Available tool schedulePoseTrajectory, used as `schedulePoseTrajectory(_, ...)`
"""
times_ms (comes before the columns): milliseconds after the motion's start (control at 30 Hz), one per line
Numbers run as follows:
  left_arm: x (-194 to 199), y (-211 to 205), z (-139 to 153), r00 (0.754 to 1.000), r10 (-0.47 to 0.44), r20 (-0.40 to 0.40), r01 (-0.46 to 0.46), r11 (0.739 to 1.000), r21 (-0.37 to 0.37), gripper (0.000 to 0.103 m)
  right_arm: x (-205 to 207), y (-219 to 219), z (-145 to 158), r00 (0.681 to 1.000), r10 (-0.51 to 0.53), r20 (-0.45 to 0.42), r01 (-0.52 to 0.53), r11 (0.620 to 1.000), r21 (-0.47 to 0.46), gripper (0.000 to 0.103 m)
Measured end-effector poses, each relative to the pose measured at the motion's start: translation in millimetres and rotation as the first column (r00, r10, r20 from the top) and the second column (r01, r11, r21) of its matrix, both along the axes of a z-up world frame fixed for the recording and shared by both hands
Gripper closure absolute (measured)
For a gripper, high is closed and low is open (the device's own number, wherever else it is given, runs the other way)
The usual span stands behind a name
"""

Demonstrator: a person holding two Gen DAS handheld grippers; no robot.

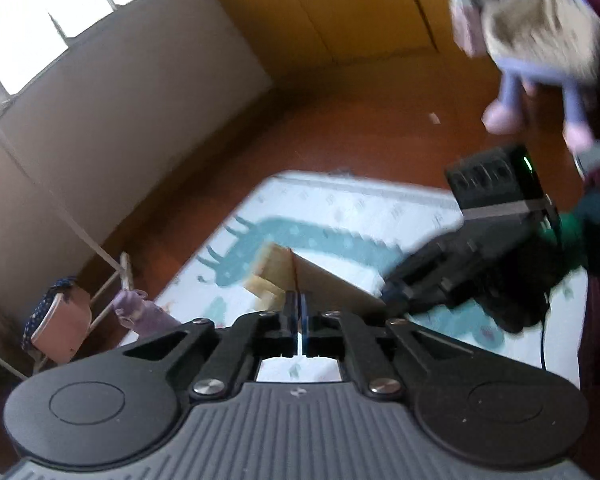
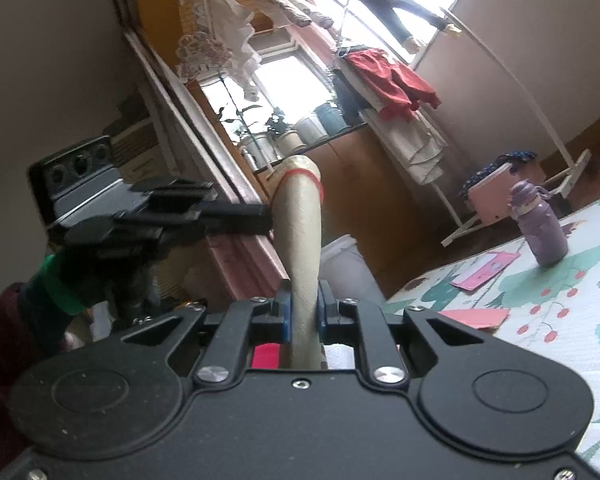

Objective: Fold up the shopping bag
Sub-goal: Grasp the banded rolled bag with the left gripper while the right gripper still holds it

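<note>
The shopping bag [image 2: 302, 240] is beige with a red trim and is held up in the air as a narrow folded strip. My right gripper [image 2: 303, 312] is shut on its lower part. In the right wrist view my left gripper [image 2: 265, 218] comes in from the left and pinches the strip higher up, held by a gloved hand [image 2: 100, 276]. In the left wrist view the bag [image 1: 332, 284] shows as a tan sheet seen edge-on. My left gripper [image 1: 298, 308] is shut on that thin edge, and my right gripper [image 1: 390, 298] grips the bag's right end.
Below lies a white play mat [image 1: 340, 208] with teal animal prints on a wooden floor [image 1: 360, 132]. A purple bottle [image 2: 542, 228], pink cards [image 2: 484, 272] and a pink box [image 2: 496, 196] are at the mat's edge. A drying rack [image 2: 520, 92] and a plush doll [image 1: 540, 40] stand nearby.
</note>
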State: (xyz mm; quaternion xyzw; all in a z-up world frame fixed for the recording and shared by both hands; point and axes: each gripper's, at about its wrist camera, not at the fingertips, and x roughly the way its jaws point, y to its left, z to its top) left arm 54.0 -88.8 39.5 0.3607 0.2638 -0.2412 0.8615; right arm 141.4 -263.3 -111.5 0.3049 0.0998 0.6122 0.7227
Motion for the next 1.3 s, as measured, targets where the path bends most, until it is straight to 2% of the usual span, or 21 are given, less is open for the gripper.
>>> schedulePoseTrajectory(100, -2, -5, -10, 1.0, -0.015, -0.022, 0.015, 1.0, 0.019, 0.101, -1, -2, 4, 0.999, -0.029, 0.017, 0.029, 0.999, -0.022, 0.091)
schedulePoseTrajectory(200, -6, -3, -8, 1.0, -0.015, -0.024, 0.014, 1.0, -0.028, 0.101, 0, -5, 4, 0.999, -0.044, 0.013, 0.044, 0.999, -0.027, 0.091)
schedulePoseTrajectory(267, -10, 9, 0, 0.999, 0.031, 0.011, -0.029, 0.99, -0.137, 0.096, -1, -6, 7, 0.998, -0.056, 0.032, 0.057, 0.998, -0.03, 0.091)
schedulePoseTrajectory(333, -11, 28, 8, 0.991, 0.128, 0.032, -0.113, 0.948, -0.298, 0.091, -2, -8, 10, 0.996, -0.069, 0.05, 0.071, 0.997, -0.034, 0.091)
schedulePoseTrajectory(400, -11, 44, 10, 0.979, 0.201, 0.015, -0.175, 0.886, -0.428, 0.09, -3, -9, 13, 0.994, -0.082, 0.069, 0.084, 0.996, -0.037, 0.091)
schedulePoseTrajectory(433, -10, 57, 9, 0.967, 0.253, -0.012, -0.222, 0.822, -0.524, 0.09, -3, -9, 13, 0.993, -0.087, 0.075, 0.09, 0.995, -0.039, 0.091)
schedulePoseTrajectory(467, -7, 72, 0, 0.949, 0.309, -0.068, -0.276, 0.702, -0.657, 0.09, -3, -10, 13, 0.993, -0.091, 0.077, 0.094, 0.995, -0.04, 0.091)
schedulePoseTrajectory(500, -7, 77, -7, 0.942, 0.322, -0.095, -0.291, 0.642, -0.71, 0.09, -3, -10, 13, 0.992, -0.095, 0.08, 0.099, 0.994, -0.042, 0.091)
schedulePoseTrajectory(600, -8, 86, -26, 0.931, 0.331, -0.153, -0.31, 0.499, -0.809, 0.083, -3, -11, 12, 0.99, -0.108, 0.089, 0.112, 0.993, -0.048, 0.091)
schedulePoseTrajectory(700, -10, 87, -29, 0.931, 0.332, -0.152, -0.305, 0.477, -0.825, 0.082, -3, -11, 12, 0.988, -0.12, 0.097, 0.126, 0.991, -0.053, 0.091)
schedulePoseTrajectory(800, -11, 88, -32, 0.931, 0.334, -0.147, -0.298, 0.462, -0.835, 0.069, -1, -11, 12, 0.987, -0.13, 0.099, 0.136, 0.989, -0.061, 0.091)
schedulePoseTrajectory(833, -12, 89, -33, 0.931, 0.335, -0.146, -0.296, 0.457, -0.839, 0.05, -1, -10, 12, 0.986, -0.132, 0.098, 0.139, 0.988, -0.061, 0.091)
schedulePoseTrajectory(867, -12, 89, -33, 0.931, 0.335, -0.144, -0.293, 0.452, -0.842, 0.036, -1, -9, 12, 0.985, -0.136, 0.105, 0.143, 0.987, -0.068, 0.091)
schedulePoseTrajectory(1033, -15, 91, -37, 0.931, 0.338, -0.137, -0.282, 0.427, -0.86, 0.035, -10, -2, 17, 0.972, -0.143, 0.188, 0.166, 0.979, -0.116, 0.091)
schedulePoseTrajectory(1300, -11, 83, -47, 0.927, 0.344, -0.149, -0.294, 0.422, -0.857, 0.036, -14, -2, 20, 0.961, -0.153, 0.23, 0.188, 0.973, -0.136, 0.091)
